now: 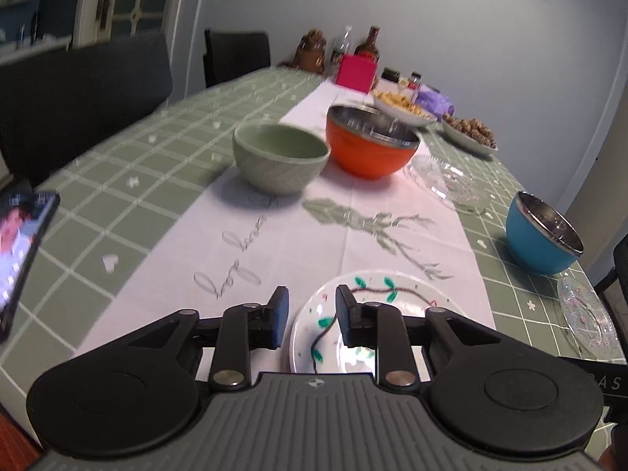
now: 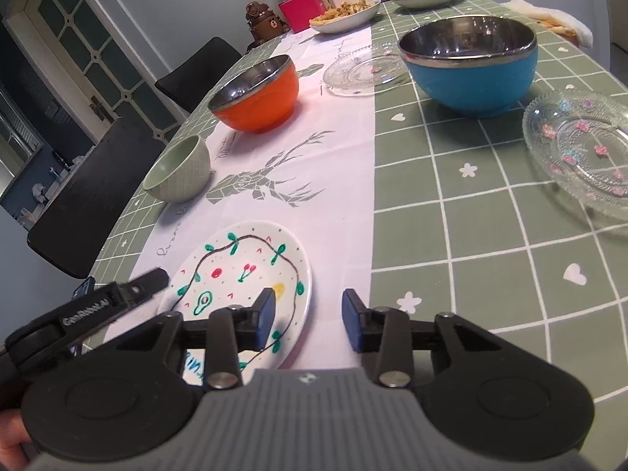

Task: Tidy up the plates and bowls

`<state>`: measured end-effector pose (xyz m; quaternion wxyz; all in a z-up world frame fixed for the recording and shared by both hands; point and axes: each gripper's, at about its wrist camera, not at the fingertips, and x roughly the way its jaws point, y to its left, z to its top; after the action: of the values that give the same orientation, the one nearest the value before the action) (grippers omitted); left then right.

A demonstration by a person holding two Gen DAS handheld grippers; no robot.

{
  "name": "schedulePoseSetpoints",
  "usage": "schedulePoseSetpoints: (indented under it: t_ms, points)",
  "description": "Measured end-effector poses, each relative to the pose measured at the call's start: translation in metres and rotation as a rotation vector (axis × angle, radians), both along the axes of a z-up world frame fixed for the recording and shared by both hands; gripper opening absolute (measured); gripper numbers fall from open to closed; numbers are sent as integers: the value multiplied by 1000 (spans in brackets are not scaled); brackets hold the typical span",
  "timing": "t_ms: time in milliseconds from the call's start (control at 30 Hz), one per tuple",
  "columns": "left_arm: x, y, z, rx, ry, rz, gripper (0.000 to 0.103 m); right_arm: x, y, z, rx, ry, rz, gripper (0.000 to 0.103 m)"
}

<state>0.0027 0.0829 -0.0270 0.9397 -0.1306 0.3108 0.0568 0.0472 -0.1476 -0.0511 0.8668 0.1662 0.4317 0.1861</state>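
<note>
Both tools, the left tool (image 1: 311,316) and the right tool (image 2: 308,320), are standing open and empty over the painted plate (image 2: 243,286) lying on the surface (image 2: 451,235), so each should be leaving it flat before choosing another dish.

Lower left of the right wrist view, "GenRobot.AI" stood on the left gripper (image 2: 117,294); the table runner's (image 1: 314,235) script was unreadable.

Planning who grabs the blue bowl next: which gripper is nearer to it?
Right. The right gripper hovers at the painted plate's right edge, on the blue bowl's side. The left gripper sits over that plate's left rim, farther away.
</note>
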Motion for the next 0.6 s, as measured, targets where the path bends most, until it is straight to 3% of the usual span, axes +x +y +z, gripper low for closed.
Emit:
schedulePoseSetpoints:
  t_ms: [100,300,600]
  points:
    - [-2,-9,8,39,-32,-26,34,-1,-3,6,-10,-11,-10,43]
    - [-1,-28,28,36,-36,-105,39,-6,-9,35,-105,-108,-14,60]
    - [22,-73,50,-107,15,-302,39,11,-79,79,-126,-128,-74,64]
